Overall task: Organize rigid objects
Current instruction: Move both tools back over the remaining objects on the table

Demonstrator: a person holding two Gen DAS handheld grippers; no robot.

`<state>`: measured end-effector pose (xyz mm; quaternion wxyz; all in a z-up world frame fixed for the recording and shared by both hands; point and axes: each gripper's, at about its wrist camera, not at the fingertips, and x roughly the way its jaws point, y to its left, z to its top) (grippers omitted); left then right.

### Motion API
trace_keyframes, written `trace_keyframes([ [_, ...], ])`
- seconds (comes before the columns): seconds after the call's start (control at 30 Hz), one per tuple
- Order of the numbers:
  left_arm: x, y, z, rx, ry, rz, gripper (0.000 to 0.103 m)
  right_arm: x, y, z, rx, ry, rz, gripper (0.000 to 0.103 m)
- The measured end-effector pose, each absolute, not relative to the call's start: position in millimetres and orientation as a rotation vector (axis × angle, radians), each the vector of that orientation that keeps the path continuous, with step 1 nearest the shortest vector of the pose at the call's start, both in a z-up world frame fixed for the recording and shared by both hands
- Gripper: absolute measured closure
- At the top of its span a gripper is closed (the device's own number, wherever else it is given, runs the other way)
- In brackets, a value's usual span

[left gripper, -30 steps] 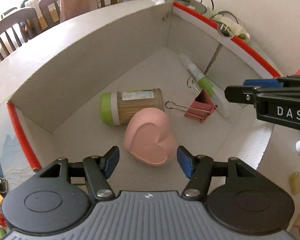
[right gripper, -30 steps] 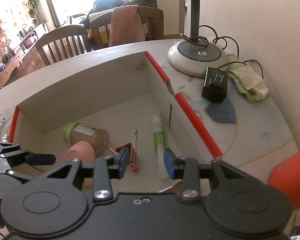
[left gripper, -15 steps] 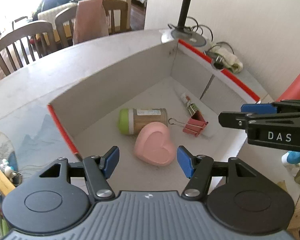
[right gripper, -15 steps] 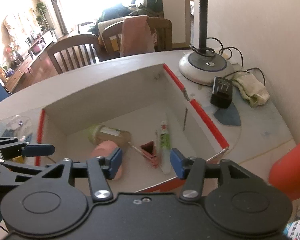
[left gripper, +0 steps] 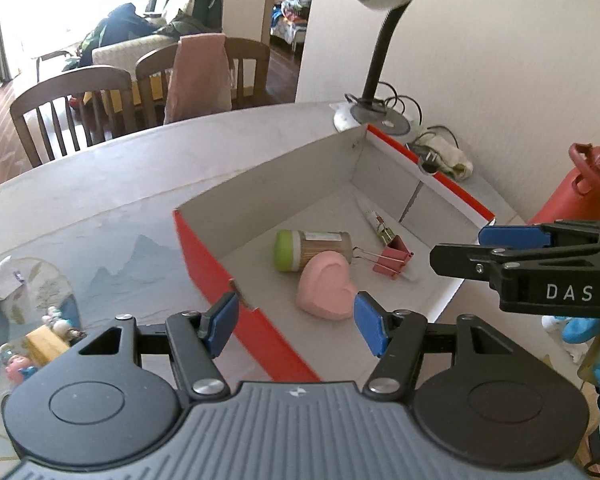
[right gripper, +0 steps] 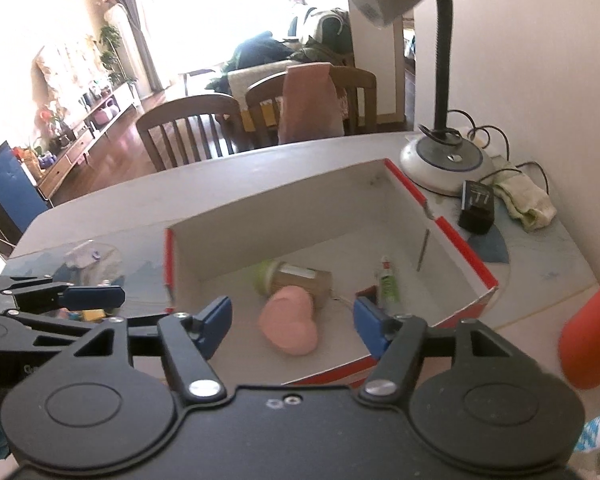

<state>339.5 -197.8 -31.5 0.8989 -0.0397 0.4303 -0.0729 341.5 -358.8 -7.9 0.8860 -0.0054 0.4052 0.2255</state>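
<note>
Both wrist views above box, downward.

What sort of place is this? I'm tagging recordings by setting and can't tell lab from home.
Most likely a home, an open living and dining area. Wooden dining chairs stand behind the table, a sofa piled with clothes sits by a bright window, and a desk lamp stands beside the box.

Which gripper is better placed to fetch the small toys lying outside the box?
Probably left. The left gripper hangs empty near the box's left wall, with the small toys just beyond it. The right gripper, opening and empty, sits toward the box's other end.
</note>
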Motion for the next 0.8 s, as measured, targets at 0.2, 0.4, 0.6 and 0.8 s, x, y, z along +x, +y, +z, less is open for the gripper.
trace_keyframes([
  [0.2, 312.7, -171.1, -19.8, -0.099, 0.859, -0.143, 0.034, 313.5, -338.5, 3.2, -0.003, 0.802, 0.494, 0.029],
  [0.4, 286.7, -138.3, -14.5, -0.114, 0.841, -0.132, 0.033, 286.2, -314.7, 8.9, 0.014, 0.768, 0.526, 0.021],
  [0.6, 263.5, -103.0, -16.7, -0.148, 0.837, -0.110, 0.024, 261.7, -287.9, 11.0, 0.008, 0.741, 0.572, 0.012],
  [0.8, 242.6, -68.4, -17.2, -0.168, 0.824, -0.098, 0.023, 240.4, -261.5, 10.2, 0.025, 0.718, 0.621, 0.003],
])
